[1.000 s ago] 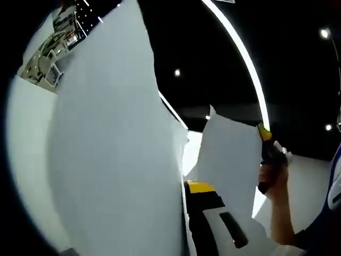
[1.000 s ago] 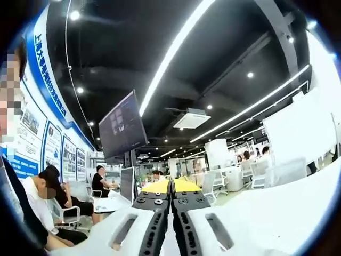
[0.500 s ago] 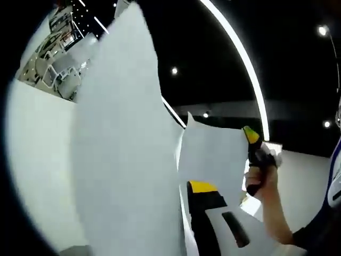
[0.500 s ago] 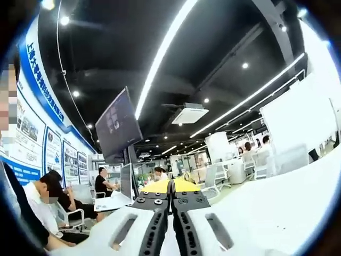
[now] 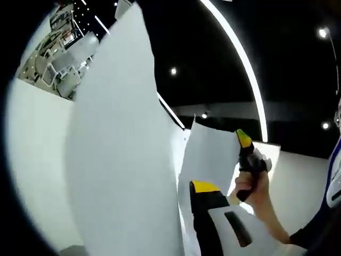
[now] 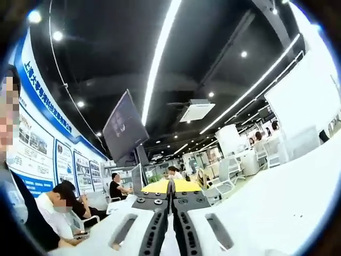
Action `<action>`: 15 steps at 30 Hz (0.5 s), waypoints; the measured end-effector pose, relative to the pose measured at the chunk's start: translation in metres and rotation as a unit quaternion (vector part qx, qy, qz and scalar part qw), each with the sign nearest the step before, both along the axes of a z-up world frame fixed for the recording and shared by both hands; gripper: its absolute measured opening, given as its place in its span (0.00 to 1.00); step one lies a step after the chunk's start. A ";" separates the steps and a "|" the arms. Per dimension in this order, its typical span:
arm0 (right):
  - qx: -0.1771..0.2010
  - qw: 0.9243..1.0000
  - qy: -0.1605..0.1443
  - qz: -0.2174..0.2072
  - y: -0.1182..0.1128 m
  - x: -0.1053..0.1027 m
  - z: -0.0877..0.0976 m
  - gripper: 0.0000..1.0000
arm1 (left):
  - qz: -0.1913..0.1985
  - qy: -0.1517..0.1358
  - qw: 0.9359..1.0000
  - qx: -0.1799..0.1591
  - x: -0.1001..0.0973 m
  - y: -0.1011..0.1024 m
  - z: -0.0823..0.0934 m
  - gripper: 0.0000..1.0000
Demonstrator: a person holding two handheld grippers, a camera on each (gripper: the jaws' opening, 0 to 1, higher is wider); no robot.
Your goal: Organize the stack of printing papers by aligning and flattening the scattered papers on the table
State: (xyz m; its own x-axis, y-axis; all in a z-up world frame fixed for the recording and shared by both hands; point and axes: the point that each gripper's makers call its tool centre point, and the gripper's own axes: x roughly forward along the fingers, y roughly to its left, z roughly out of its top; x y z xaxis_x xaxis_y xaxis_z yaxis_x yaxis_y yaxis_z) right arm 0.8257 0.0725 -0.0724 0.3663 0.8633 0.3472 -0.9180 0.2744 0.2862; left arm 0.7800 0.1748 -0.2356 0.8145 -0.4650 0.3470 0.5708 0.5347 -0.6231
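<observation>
- In the left gripper view, the papers point(image 5: 122, 154) stand upright as a large white sheaf that covers most of the left and middle of the picture, with a second sheet point(image 5: 210, 154) showing just to the right of it.
- The left gripper point(image 5: 184, 213) rises from the bottom with a black and yellow jaw on the right of the sheaf; the other jaw is hidden behind the paper, so it appears to be pinching the papers, though the contact itself cannot be seen.
- To the right, a hand point(image 5: 253, 189) holds the right gripper point(image 5: 244, 140), whose yellow tip points up beside the right edge of the second sheet; whether it touches the sheet cannot be told from here.
- In the right gripper view, the right gripper point(image 6: 171, 186) has its two jaws pressed together, yellow tips side by side, with a thin white edge of paper running up between them near the bottom.
- A white tabletop point(image 6: 277, 197) spreads to the right.
- Far off are a hanging screen point(image 6: 125, 128), seated people point(image 6: 58, 210) on the left, and long ceiling lights point(image 6: 160, 53).
</observation>
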 end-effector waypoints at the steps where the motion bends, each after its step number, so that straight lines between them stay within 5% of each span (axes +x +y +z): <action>1: 0.001 1.000 0.003 0.001 0.001 0.001 -0.002 0.00 | 0.000 -0.001 1.000 0.000 0.000 0.000 0.000 0.15; 15: 0.018 0.999 0.035 0.036 0.015 -0.006 -0.012 0.00 | -0.002 -0.002 1.000 -0.001 0.000 -0.003 0.000 0.20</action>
State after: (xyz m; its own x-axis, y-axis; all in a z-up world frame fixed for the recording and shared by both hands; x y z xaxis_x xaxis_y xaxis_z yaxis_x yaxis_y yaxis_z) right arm 0.8194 0.0880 -0.0839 0.3288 0.8757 0.3537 -0.9121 0.1973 0.3595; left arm 0.7800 0.1722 -0.2355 0.8113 -0.4680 0.3504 0.5752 0.5312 -0.6221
